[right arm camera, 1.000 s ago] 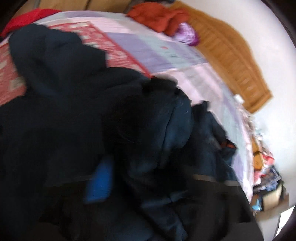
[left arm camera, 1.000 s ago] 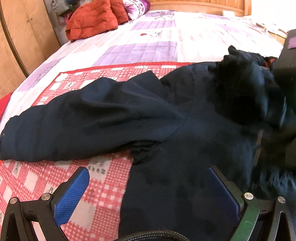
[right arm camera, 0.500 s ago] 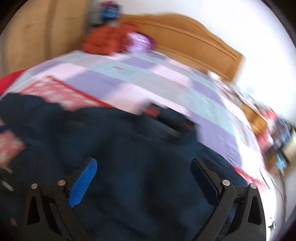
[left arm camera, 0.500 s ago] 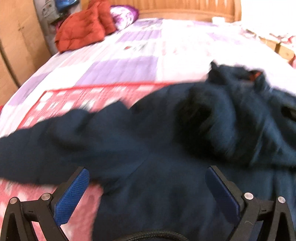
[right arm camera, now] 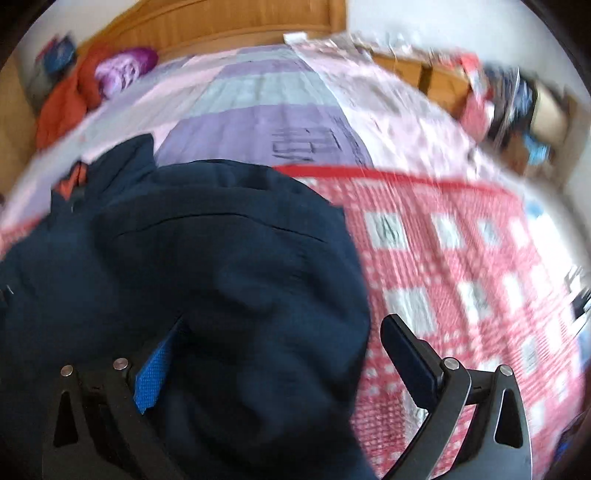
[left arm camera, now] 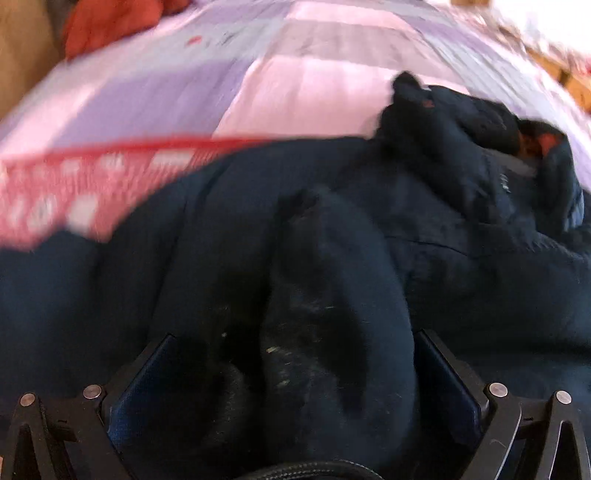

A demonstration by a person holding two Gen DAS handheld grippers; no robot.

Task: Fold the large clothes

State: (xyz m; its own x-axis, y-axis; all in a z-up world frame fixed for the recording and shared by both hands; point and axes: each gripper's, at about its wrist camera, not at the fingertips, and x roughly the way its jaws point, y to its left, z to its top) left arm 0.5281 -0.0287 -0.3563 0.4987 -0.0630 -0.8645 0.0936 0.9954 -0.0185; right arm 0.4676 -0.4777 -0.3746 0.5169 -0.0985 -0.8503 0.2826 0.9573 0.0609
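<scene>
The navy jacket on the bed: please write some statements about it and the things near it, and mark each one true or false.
1. The navy jacket lies partly on a red-and-white checked blanket. True.
2. The left gripper has its jaws shut. False: they stand wide apart, with jacket fabric between them.
3. An orange-red garment lies near the wooden headboard. True.
4. The jacket is white. False: it is dark navy.
</scene>
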